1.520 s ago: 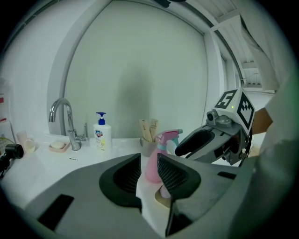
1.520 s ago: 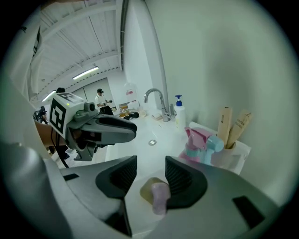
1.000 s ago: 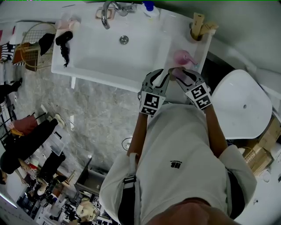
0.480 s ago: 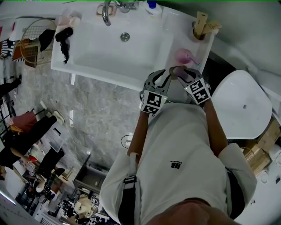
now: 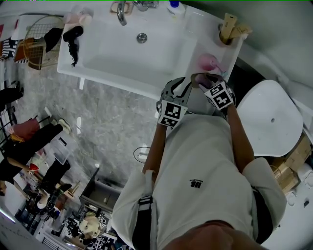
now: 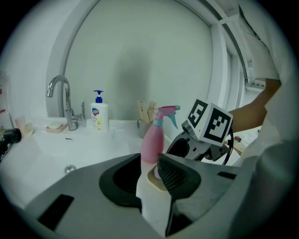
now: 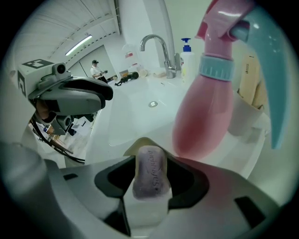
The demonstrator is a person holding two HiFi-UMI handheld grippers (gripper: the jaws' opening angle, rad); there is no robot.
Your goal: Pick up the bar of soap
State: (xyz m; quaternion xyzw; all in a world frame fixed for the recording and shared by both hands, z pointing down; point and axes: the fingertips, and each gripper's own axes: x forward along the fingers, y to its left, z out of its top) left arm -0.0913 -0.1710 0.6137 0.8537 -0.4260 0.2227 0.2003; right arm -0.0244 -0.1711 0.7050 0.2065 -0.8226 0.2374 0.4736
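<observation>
1. A white washbasin (image 5: pixel 112 58) carries everything; 1 drain (image 5: pixel 142 37) sits in its bowl.
2. On the back rim stands a chrome tap (image 5: pixel 121 12), with a pump bottle (image 5: pixel 174 7) near it.
3. A black hair dryer (image 5: pixel 72 36) lies on the left rim.
4. On the right ledge a pink spray bottle (image 5: pixel 206 62) stands upright, and a cup (image 5: pixel 230 29) at the back corner holds what may be wooden tools.
5. A beige dish (image 7: pixel 140 142) rests near the ledge's front.

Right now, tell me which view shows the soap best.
The right gripper view: the soap stands between the right gripper's jaws, lettering visible. The left gripper view shows at most a sliver behind its jaw; in the head view it is too small to tell.
</observation>
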